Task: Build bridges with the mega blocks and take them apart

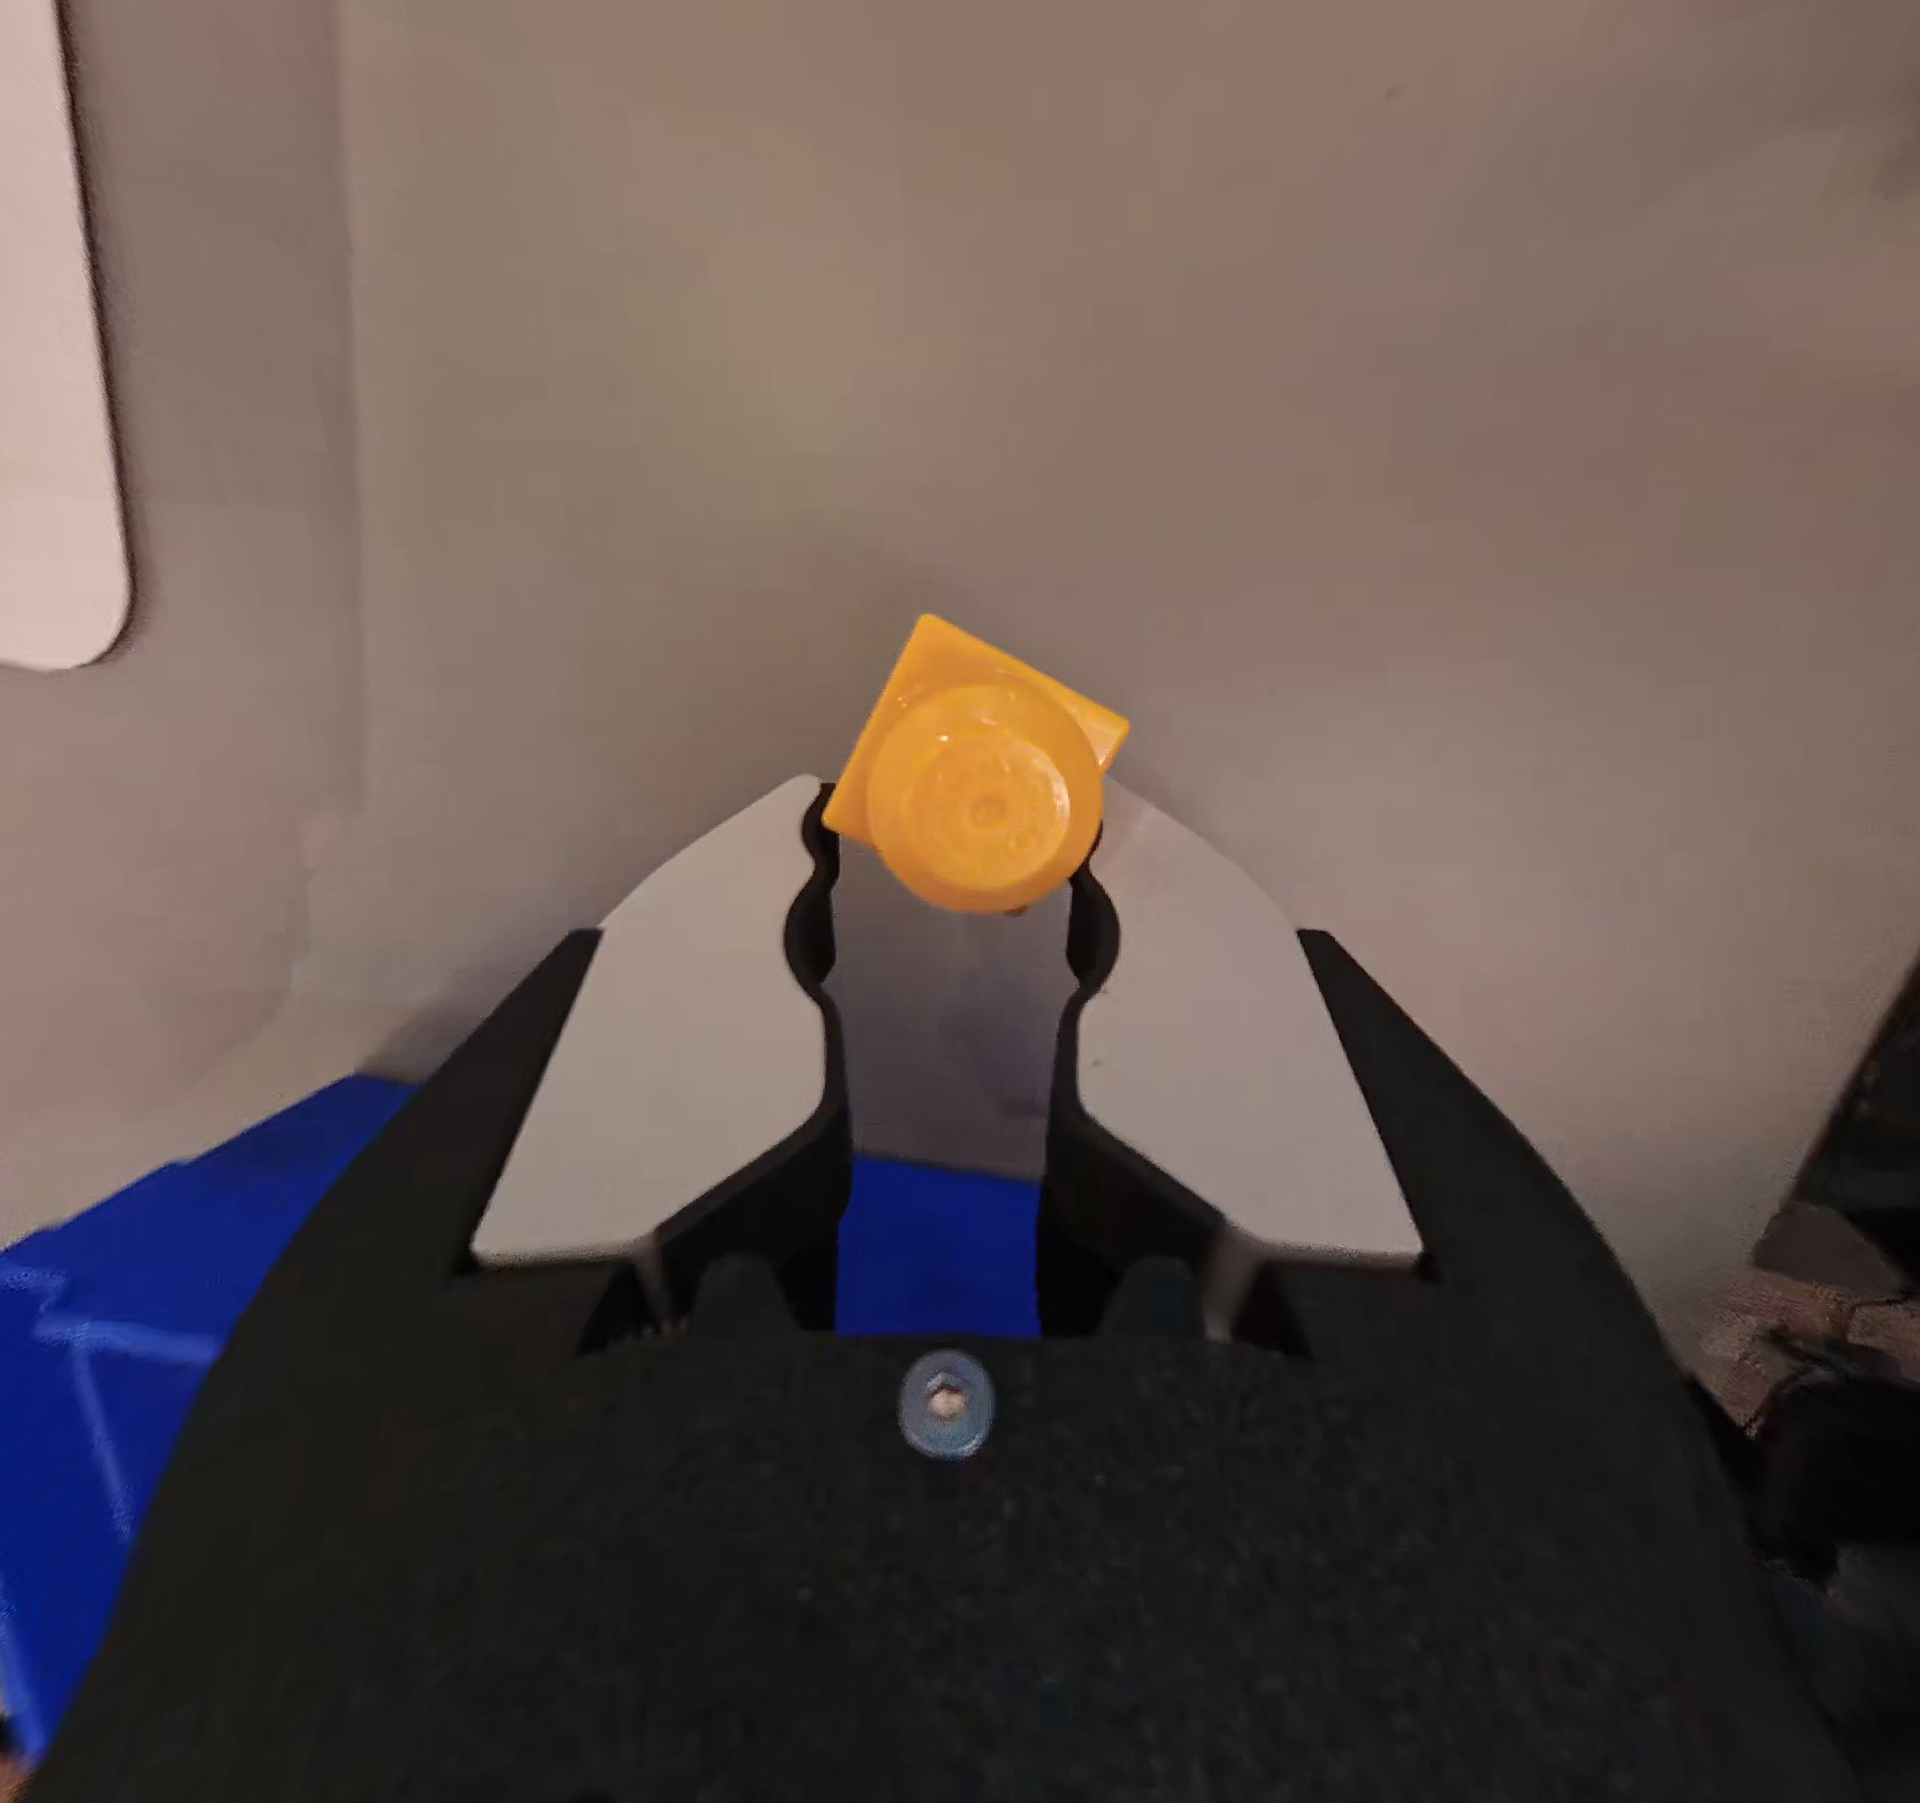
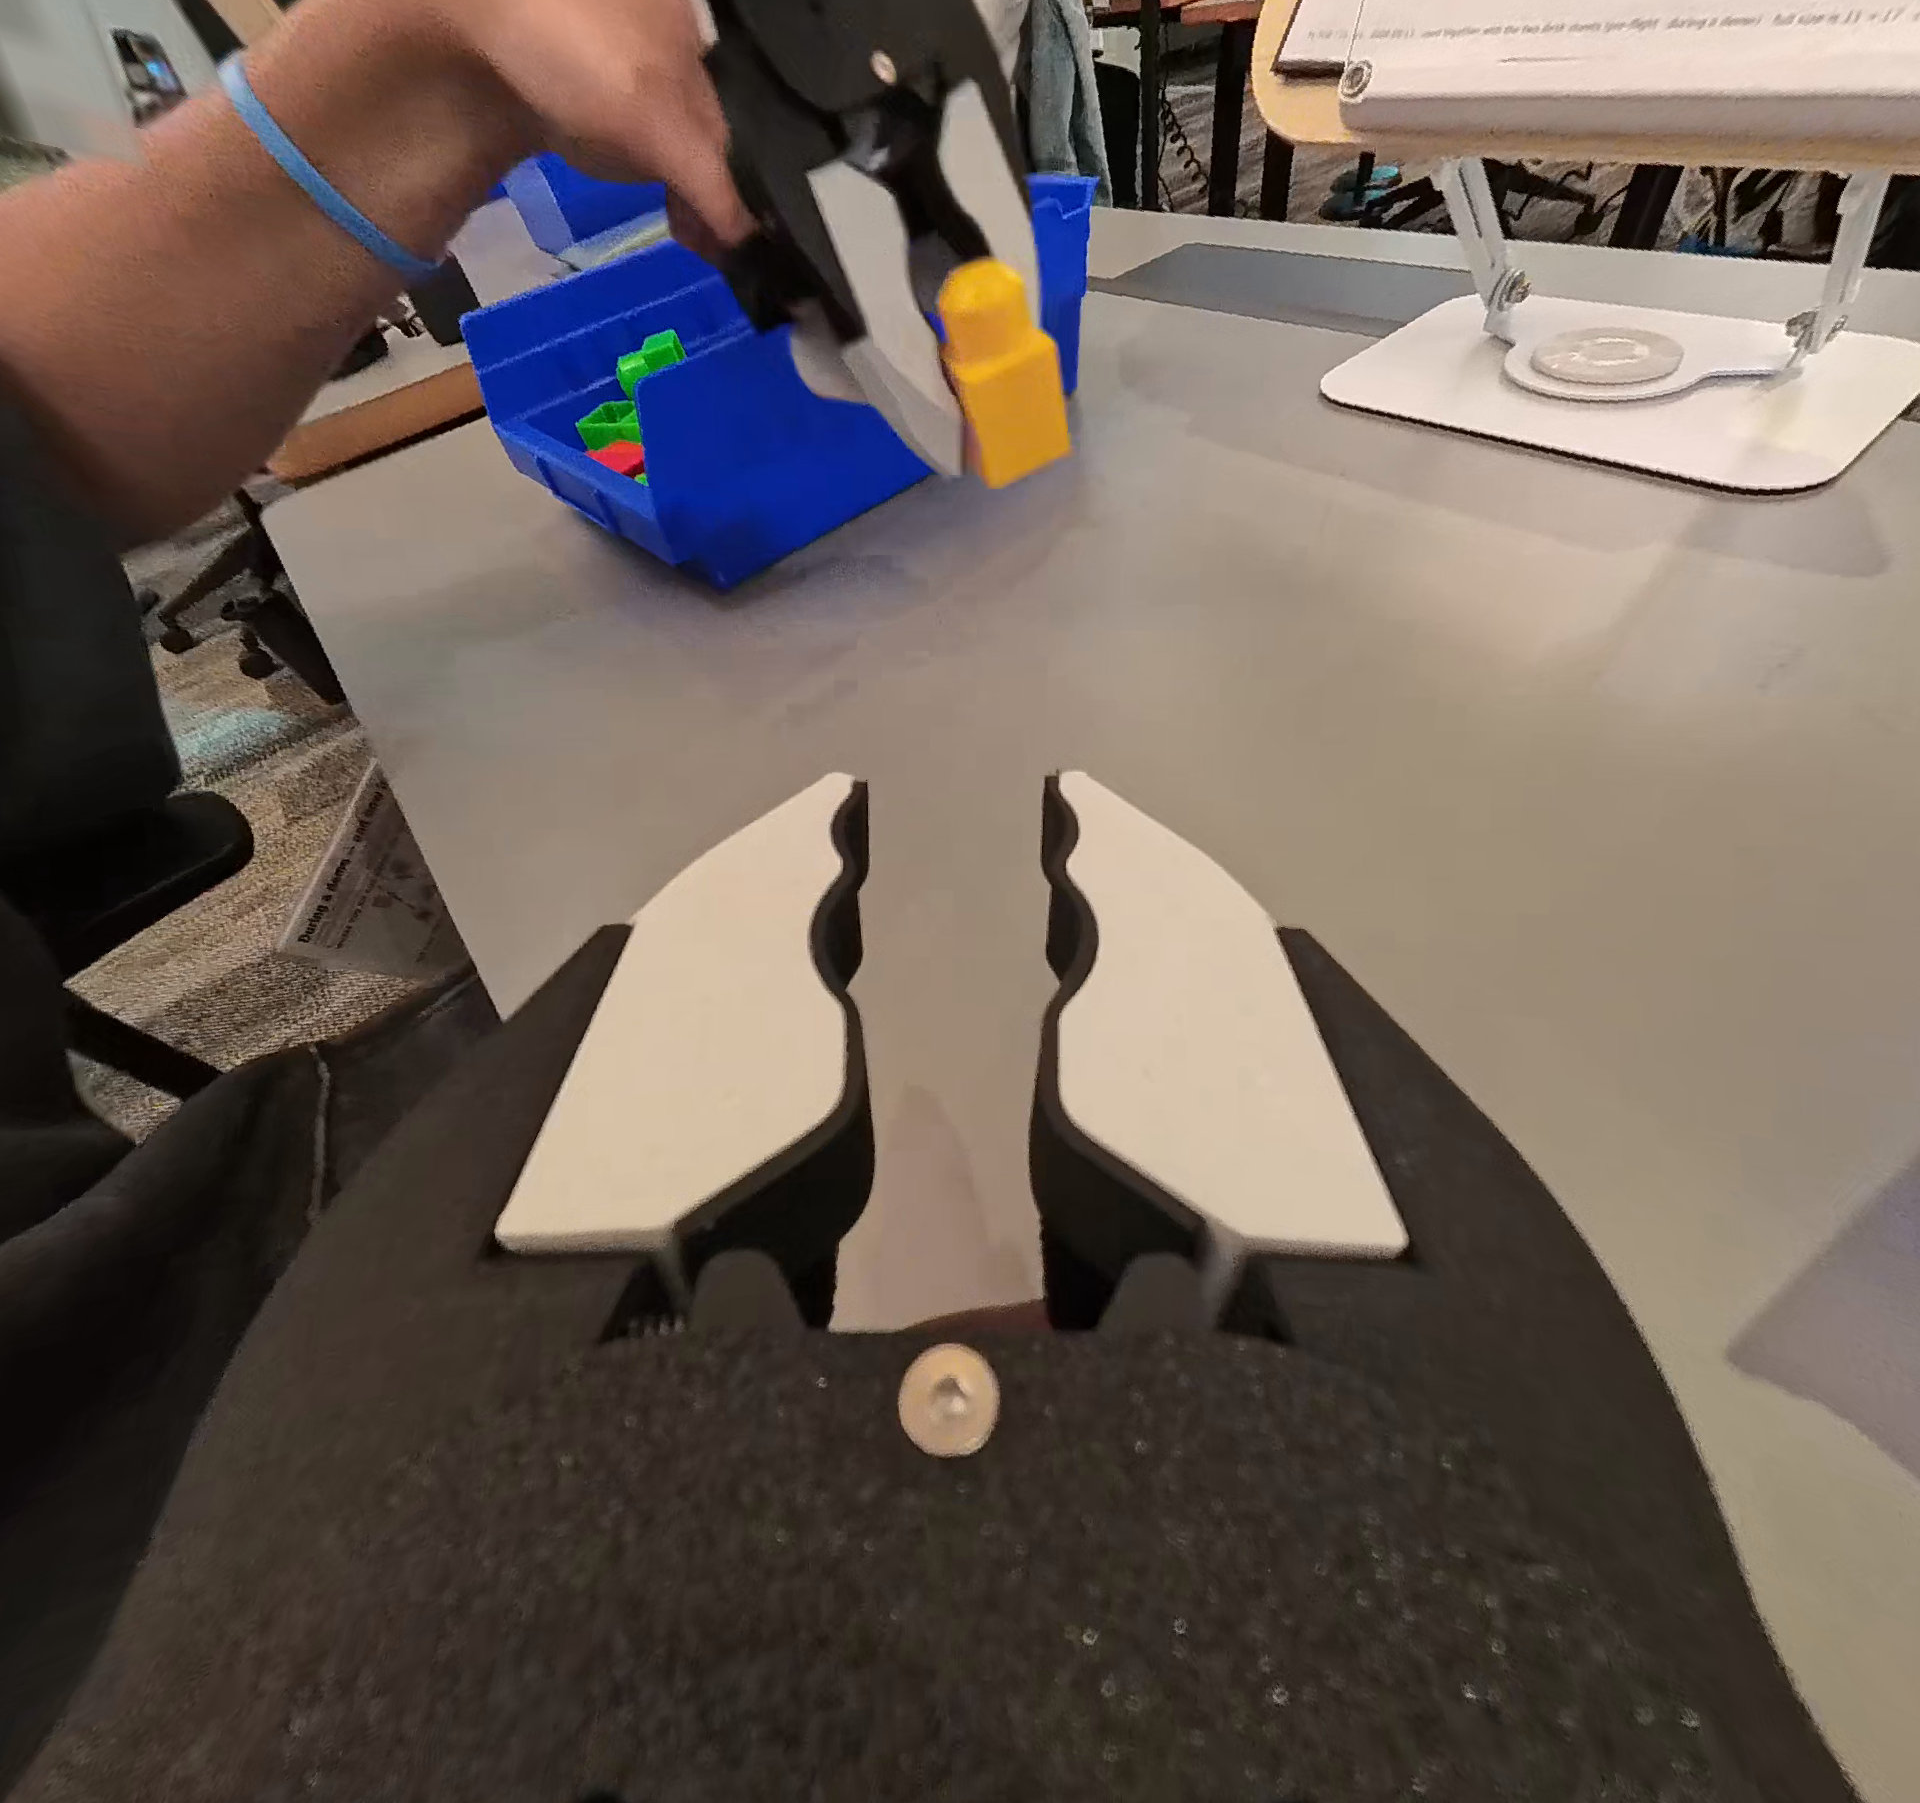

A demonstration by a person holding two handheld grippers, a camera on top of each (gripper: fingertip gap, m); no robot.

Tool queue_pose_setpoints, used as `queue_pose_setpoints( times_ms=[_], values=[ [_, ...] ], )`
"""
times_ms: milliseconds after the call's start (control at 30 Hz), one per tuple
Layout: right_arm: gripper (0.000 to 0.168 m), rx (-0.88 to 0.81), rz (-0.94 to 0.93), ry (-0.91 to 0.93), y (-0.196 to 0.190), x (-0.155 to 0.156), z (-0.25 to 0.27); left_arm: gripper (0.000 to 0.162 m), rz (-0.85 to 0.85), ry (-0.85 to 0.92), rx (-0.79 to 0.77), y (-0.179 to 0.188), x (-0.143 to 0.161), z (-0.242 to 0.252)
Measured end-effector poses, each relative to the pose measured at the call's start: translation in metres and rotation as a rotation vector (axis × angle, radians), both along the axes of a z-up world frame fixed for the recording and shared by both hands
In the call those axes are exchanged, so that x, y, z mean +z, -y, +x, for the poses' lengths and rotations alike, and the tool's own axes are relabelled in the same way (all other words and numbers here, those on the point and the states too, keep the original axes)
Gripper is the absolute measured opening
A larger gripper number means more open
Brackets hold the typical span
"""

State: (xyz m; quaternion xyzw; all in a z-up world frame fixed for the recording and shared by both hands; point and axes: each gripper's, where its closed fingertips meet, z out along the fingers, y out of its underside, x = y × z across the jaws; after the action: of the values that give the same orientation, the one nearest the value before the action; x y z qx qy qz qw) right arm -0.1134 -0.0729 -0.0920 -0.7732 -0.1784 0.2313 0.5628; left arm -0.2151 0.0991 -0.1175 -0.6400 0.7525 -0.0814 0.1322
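The left gripper (image 1: 961,823) pinches a yellow block (image 1: 971,777) between its fingertips; the block's single round stud faces the camera and the block is tilted. In the right wrist view this gripper hangs above the grey table (image 2: 1351,714), the block just over the surface, with a blue bin (image 2: 727,465) right behind it at about 9 o'clock. Green blocks (image 2: 623,392) and a red block (image 2: 613,458) lie inside the bin. The right gripper (image 2: 954,797) has its fingers spread with nothing between them. A white stand (image 2: 1558,403) sits at 2 o'clock.
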Motion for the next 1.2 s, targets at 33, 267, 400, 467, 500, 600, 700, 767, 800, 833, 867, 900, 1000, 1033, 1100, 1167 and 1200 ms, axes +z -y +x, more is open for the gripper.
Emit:
queue_pose_setpoints(
  times_ms=[33, 267, 400, 467, 500, 600, 700, 767, 800, 833, 867, 900, 1000, 1033, 1100, 1167, 1200],
  values=[
    [0.032, 0.0, -0.005, 0.006, 0.0, -0.002, 0.0, 0.041, -0.011, -0.003, 0.014, -0.001, -0.01, 0.008],
    [0.032, 0.007, -0.04, 0.024, -0.001, -0.014, -0.001, 0.041, -0.054, -0.027, 0.099, 0.005, -0.055, 0.051],
    [0.032, 0.009, -0.034, 0.036, -0.001, -0.014, -0.001, 0.042, -0.016, -0.065, 0.085, 0.008, -0.069, 0.054],
    [0.032, 0.008, -0.035, 0.04, -0.001, -0.015, 0.0, 0.042, -0.031, -0.044, 0.094, 0.011, -0.071, 0.056],
    [0.032, 0.007, -0.036, 0.038, -0.001, -0.015, 0.001, 0.046, -0.043, -0.032, 0.103, 0.012, -0.071, 0.056],
    [0.032, 0.012, -0.046, 0.025, -0.001, -0.016, 0.002, 0.061, -0.044, -0.002, 0.133, 0.017, -0.063, 0.048],
    [0.032, 0.013, -0.05, 0.023, -0.001, -0.017, 0.003, 0.062, -0.039, 0.113, 0.157, 0.031, -0.027, 0.023],
    [0.032, 0.013, -0.049, 0.023, 0.0, -0.016, 0.003, 0.062, -0.042, 0.246, 0.184, 0.044, 0.008, -0.005],
    [0.032, 0.014, -0.049, 0.021, 0.0, -0.016, 0.003, 0.062, -0.037, 0.308, 0.212, 0.048, 0.025, -0.024],
    [0.032, 0.016, -0.05, 0.018, 0.0, -0.016, 0.002, 0.062, -0.031, 0.366, 0.249, 0.05, 0.04, -0.044],
    [0.032, 0.02, -0.053, 0.017, 0.0, -0.016, 0.001, 0.062, -0.03, 0.411, 0.289, 0.051, 0.052, -0.067],
    [0.032, 0.025, -0.056, 0.016, 0.0, -0.017, -0.001, 0.062, -0.027, 0.438, 0.331, 0.051, 0.06, -0.09],
    [0.032, 0.037, -0.066, 0.024, -0.002, -0.02, -0.006, 0.062, 0.046, 0.399, 0.462, 0.037, 0.06, -0.157],
    [0.032, 0.042, -0.068, 0.03, -0.002, -0.021, -0.008, 0.062, 0.073, 0.364, 0.493, 0.031, 0.055, -0.175],
    [0.032, 0.047, -0.071, 0.046, -0.005, -0.023, -0.011, 0.062, 0.088, 0.301, 0.545, 0.017, 0.044, -0.198],
    [0.032, 0.059, -0.078, 0.056, -0.007, -0.026, -0.015, 0.062, 0.111, 0.241, 0.61, -0.008, 0.034, -0.21],
    [0.032, 0.065, -0.08, 0.057, -0.008, -0.026, -0.017, 0.062, 0.141, 0.202, 0.657, -0.027, 0.03, -0.216]
  ],
)
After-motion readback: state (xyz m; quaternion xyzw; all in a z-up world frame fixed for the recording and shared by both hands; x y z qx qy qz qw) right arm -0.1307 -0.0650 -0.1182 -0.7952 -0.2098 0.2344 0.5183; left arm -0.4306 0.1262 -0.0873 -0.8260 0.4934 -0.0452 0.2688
